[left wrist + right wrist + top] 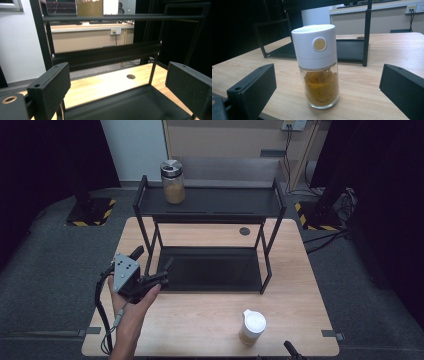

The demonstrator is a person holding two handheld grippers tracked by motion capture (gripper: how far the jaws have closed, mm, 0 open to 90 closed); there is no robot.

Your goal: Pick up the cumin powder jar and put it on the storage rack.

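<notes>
A glass jar with a white cap (252, 326) and orange-yellow contents stands near the table's front edge. In the right gripper view this jar (318, 67) is upright just ahead of my right gripper (329, 83), centred on the gap between its open jaws, and I see no contact. One tip of the right gripper (295, 351) shows at the bottom edge. A hand holds my left gripper (152, 260) at the rack's front left corner. It is open and empty, and my left gripper (120, 90) faces the lower shelf (130, 105).
A black two-tier rack (210, 202) stands at the back middle of the wooden table (200, 320). A silver-lidded jar (172, 182) of tan contents sits at the left of its top shelf. A cable hole (244, 231) lies behind the rack.
</notes>
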